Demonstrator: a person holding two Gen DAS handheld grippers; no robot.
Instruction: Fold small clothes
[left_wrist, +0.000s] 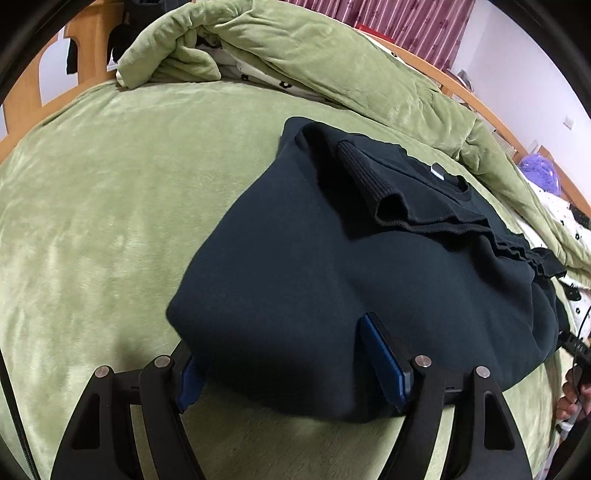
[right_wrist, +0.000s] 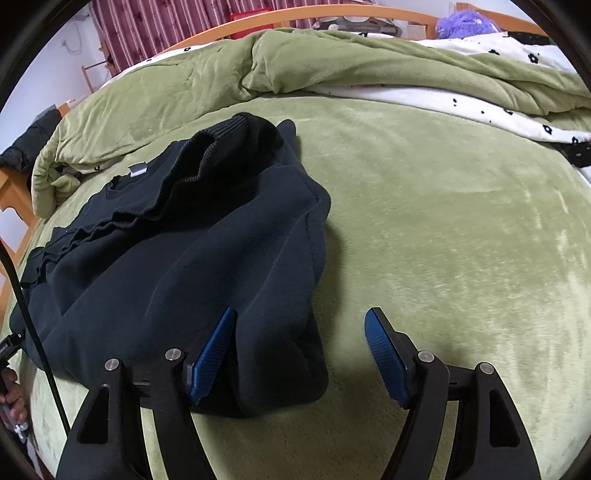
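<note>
A dark navy sweatshirt (left_wrist: 295, 280) lies partly folded on the green bed cover, a ribbed cuff (left_wrist: 369, 177) laid across its upper part near the white neck label. My left gripper (left_wrist: 284, 365) is open, its jaws straddling the garment's near left corner. The sweatshirt also shows in the right wrist view (right_wrist: 177, 266). My right gripper (right_wrist: 299, 354) is open, its blue pads straddling the garment's near right corner, the left pad (right_wrist: 212, 354) resting on the cloth.
A green plush bed cover (right_wrist: 443, 229) spreads wide to the right. A bunched green quilt (left_wrist: 295, 55) lies along the far side. A wooden bed frame (left_wrist: 33, 88) borders the bed. A purple plush toy (right_wrist: 461, 22) sits behind.
</note>
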